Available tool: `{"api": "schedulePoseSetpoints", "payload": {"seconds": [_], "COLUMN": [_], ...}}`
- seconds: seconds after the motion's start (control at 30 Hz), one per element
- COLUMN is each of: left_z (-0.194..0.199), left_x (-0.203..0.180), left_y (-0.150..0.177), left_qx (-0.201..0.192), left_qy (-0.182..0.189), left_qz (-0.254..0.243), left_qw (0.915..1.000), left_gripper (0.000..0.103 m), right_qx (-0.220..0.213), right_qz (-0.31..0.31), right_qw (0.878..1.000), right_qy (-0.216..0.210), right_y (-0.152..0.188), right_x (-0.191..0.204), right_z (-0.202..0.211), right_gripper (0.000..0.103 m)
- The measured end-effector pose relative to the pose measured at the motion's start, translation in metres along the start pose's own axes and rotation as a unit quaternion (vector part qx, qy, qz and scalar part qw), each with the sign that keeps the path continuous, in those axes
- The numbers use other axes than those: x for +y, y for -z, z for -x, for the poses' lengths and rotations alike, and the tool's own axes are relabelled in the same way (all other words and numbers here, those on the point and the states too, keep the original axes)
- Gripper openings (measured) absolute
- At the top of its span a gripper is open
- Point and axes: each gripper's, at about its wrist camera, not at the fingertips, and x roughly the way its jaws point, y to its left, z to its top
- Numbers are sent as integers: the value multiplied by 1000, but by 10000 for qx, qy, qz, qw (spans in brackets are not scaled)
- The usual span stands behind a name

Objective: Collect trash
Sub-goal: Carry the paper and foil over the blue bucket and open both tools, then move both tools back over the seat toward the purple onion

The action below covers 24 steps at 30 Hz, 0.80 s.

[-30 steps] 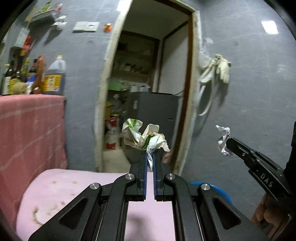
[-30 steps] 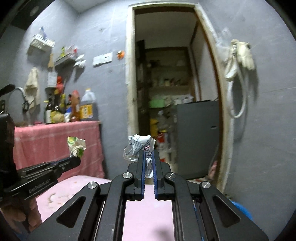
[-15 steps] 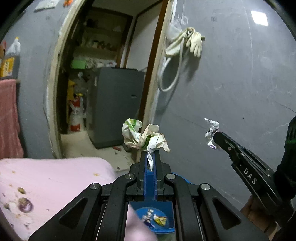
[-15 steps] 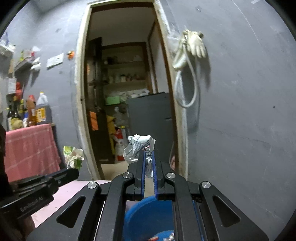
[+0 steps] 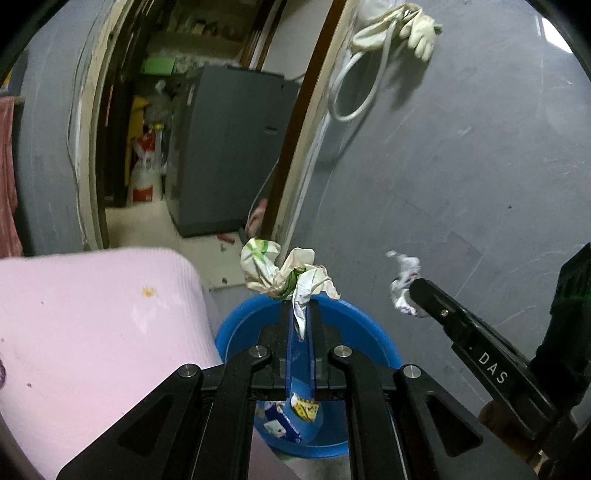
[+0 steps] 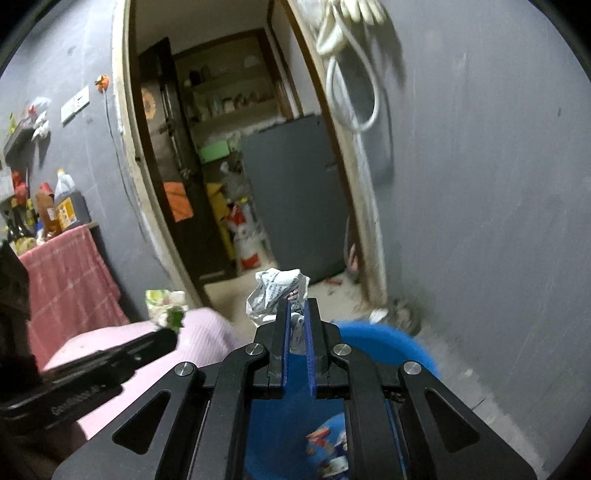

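My left gripper (image 5: 300,306) is shut on a crumpled green-and-white wrapper (image 5: 284,271), held above the blue bin (image 5: 362,332). My right gripper (image 6: 296,306) is shut on a crumpled white printed paper (image 6: 275,286), also over the blue bin (image 6: 388,341). In the left wrist view the right gripper (image 5: 413,291) comes in from the right with its white paper (image 5: 404,282). The right wrist view has the left gripper (image 6: 168,332) at the left with the green wrapper (image 6: 164,302). Several wrappers (image 5: 291,417) lie inside the bin.
A table with a pink cloth (image 5: 92,332) stands left of the bin. A grey wall (image 5: 461,166) rises behind it, with gloves and a hose (image 5: 388,29) hanging. An open doorway (image 6: 240,166) shows a grey cabinet. Bottles (image 6: 62,206) stand on a red-draped counter far left.
Both grippers have swung right and down from above the pink table to over the blue bin, which has come into view. Each still holds its crumpled piece.
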Motion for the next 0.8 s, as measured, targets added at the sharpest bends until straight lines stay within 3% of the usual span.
{"api": "schedulePoseSetpoints", "payload": {"seconds": [0.13, 0.37, 0.5, 0.6, 0.73, 0.8], "left_z": [-16, -25, -12, 5, 29, 45], "left_x": [1, 11, 18, 26, 38, 43], "left_y": [8, 16, 14, 11, 2, -4], "left_qx": [251, 407, 192, -56, -406, -620], "left_qy": [-77, -120, -216, -314, -573, -696], "left_qz": [-15, 80, 121, 217, 254, 255], "left_qw": [9997, 9991, 9995, 9993, 9972, 9953], "left_gripper": [7, 26, 32, 40, 48, 57], "right_qx": [250, 289, 187, 51, -120, -222], "right_qz": [-423, -523, -358, -161, -13, 73], "right_qw": [9987, 9981, 9991, 9998, 9998, 9996], "right_qy": [-99, -141, -121, -100, -144, -153], "right_y": [6, 7, 5, 3, -2, -5], "right_x": [-13, -17, -14, -6, 5, 11], "right_z": [-13, -14, -10, -6, 1, 6], "right_gripper": [6, 7, 11, 29, 29, 30]}}
